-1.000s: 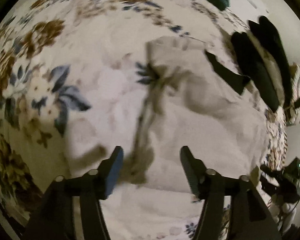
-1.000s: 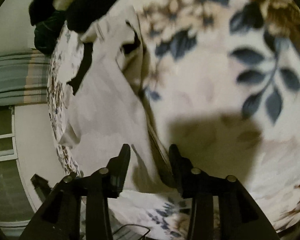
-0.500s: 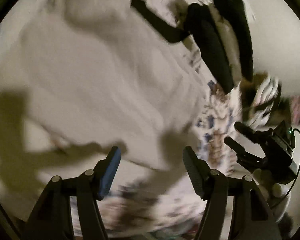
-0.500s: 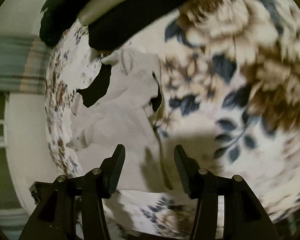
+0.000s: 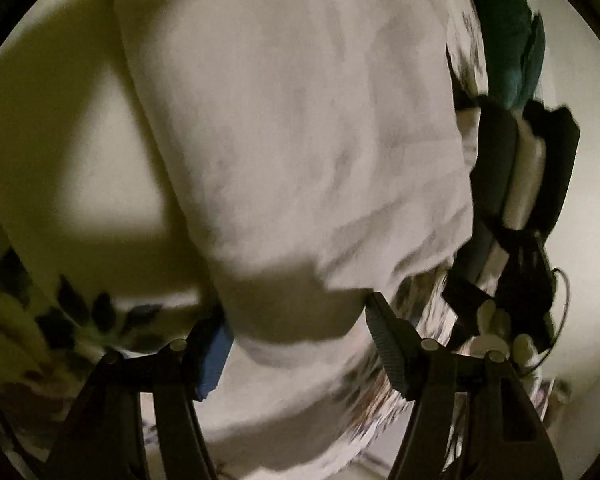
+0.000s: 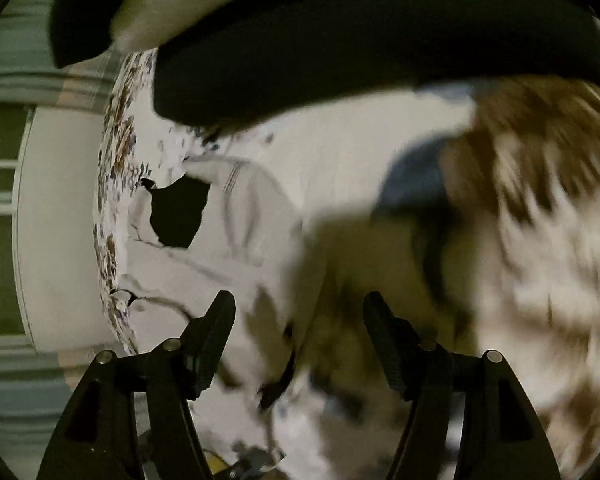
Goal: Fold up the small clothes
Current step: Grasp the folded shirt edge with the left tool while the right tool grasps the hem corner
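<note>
A: One garment, the white garment [image 5: 300, 140], lying spread on the floral bedspread [image 5: 80, 320]. It fills most of the left wrist view, its near hem just ahead of the left gripper [image 5: 296, 344].

B: In the right view?

A: Same white garment [image 6: 220, 232], left of centre on the floral bedspread [image 6: 520, 240], with a dark neck opening [image 6: 178, 212] showing. Right side of that frame is motion-blurred.

B: Any containers?

A: No bin or basket in view. There's a stack of folded dark and light clothes [image 5: 520, 168] to the right of the garment, a teal item [image 5: 504, 32] behind it. In the right view the same kind of dark and light folded pieces [image 6: 360, 52] sit across the top, beyond the garment.

B: Left gripper pose?

A: Low over the hem, jaws wide apart, nothing between them. The blue pad [image 5: 216, 356] on one finger sits right at the cloth's edge; touching or not, can't tell.

B: Right gripper?

A: Right gripper [image 6: 298, 336] spread wide too, gripping nothing, aimed at the garment's near right edge and the bedspread beside it. Also visible from the left wrist: the other handheld unit [image 5: 504, 320] at lower right, past the bed edge.
</note>
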Motion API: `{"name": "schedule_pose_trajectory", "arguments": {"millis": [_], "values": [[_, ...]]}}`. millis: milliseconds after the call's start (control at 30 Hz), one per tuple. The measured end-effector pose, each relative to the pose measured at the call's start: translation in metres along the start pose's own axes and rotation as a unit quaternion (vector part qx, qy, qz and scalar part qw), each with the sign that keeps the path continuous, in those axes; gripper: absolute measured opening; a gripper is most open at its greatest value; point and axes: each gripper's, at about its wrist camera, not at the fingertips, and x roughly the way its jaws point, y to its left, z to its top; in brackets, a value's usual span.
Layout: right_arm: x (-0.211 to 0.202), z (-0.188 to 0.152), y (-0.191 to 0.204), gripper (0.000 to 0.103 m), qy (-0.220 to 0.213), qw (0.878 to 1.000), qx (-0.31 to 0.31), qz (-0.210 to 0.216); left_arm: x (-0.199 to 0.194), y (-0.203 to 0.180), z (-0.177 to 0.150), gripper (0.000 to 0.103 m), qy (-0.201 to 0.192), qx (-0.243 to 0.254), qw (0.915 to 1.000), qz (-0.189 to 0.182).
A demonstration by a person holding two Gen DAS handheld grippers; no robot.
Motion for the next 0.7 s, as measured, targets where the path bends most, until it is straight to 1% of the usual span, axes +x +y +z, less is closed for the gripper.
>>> {"name": "schedule_pose_trajectory", "arguments": {"millis": [133,167,200,233,267,300,400,467,567,700], "values": [[0.017,0.023,-0.001,0.069,0.005,0.999,-0.023,0.04,-0.003,-0.001,-0.003,0.06,-0.038,-0.02,0.9991,0.001],[0.02,0.026,-0.001,0.069,0.004,0.998,-0.023,0.051,-0.006,-0.001,-0.005,0.057,-0.046,-0.022,0.9987,0.003],[0.025,0.029,0.001,0.069,0.006,0.997,-0.023,0.07,-0.007,-0.002,-0.009,0.046,-0.056,-0.021,0.9982,0.008],[0.029,0.03,0.003,0.069,0.009,0.996,-0.026,0.08,-0.008,-0.003,-0.011,0.038,-0.063,-0.018,0.9978,0.012],[0.033,0.032,0.006,0.069,0.013,0.996,-0.031,0.083,-0.012,-0.003,-0.01,0.024,-0.069,-0.014,0.9974,0.013],[0.039,0.032,0.011,0.068,0.019,0.995,-0.038,0.089,-0.012,-0.005,-0.01,0.021,-0.074,-0.01,0.9971,0.015],[0.049,0.027,0.026,0.068,0.043,0.993,-0.061,0.09,-0.012,-0.006,-0.011,0.015,-0.079,-0.009,0.9967,0.013],[0.048,0.023,0.027,0.068,0.055,0.993,-0.062,0.09,-0.013,-0.01,-0.012,0.014,-0.081,-0.007,0.9966,0.013],[0.042,0.02,0.015,0.068,0.07,0.992,-0.033,0.104,-0.016,-0.012,-0.01,0.013,-0.081,-0.013,0.9966,0.003],[0.035,0.015,-0.005,0.068,0.083,0.991,-0.019,0.098,-0.016,-0.013,-0.01,0.013,-0.08,-0.012,0.9967,-0.005]]}}
